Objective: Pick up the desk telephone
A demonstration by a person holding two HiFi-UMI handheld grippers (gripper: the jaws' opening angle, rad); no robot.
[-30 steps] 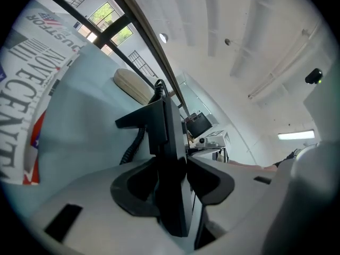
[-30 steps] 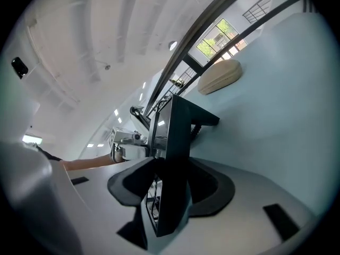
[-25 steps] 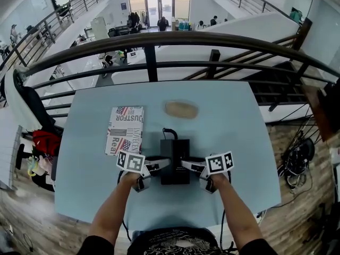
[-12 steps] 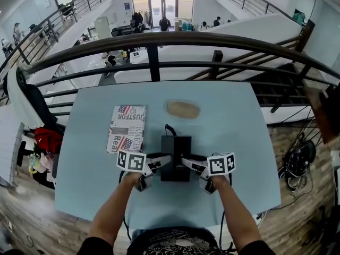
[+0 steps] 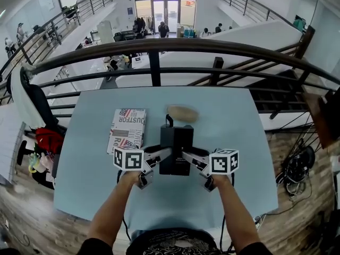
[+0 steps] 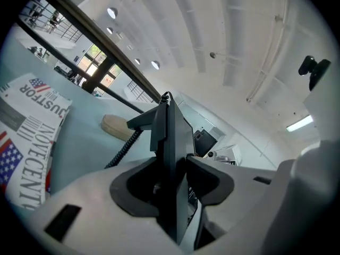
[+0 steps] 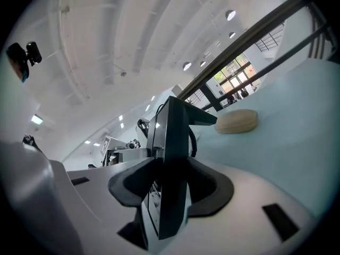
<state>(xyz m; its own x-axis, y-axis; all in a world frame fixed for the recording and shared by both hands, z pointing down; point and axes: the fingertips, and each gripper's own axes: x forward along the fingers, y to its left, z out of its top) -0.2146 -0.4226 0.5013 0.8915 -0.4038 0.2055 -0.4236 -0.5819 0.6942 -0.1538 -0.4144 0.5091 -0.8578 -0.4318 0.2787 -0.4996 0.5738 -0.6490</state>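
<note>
A black desk telephone (image 5: 176, 149) hangs over the middle of a pale blue table (image 5: 228, 121), apparently lifted clear of it. The left gripper (image 5: 159, 157) and right gripper (image 5: 190, 159) each clamp one side edge, jaws partly parted around the thin casing. Keeping both hands level should stop it tipping. The left gripper view shows the coiled cord (image 6: 123, 147) trailing down. Only the head view shows both grips together.

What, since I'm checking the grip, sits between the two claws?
The desk telephone, its side edges pinched by the left claw and right claw; the head view shows it.
</note>
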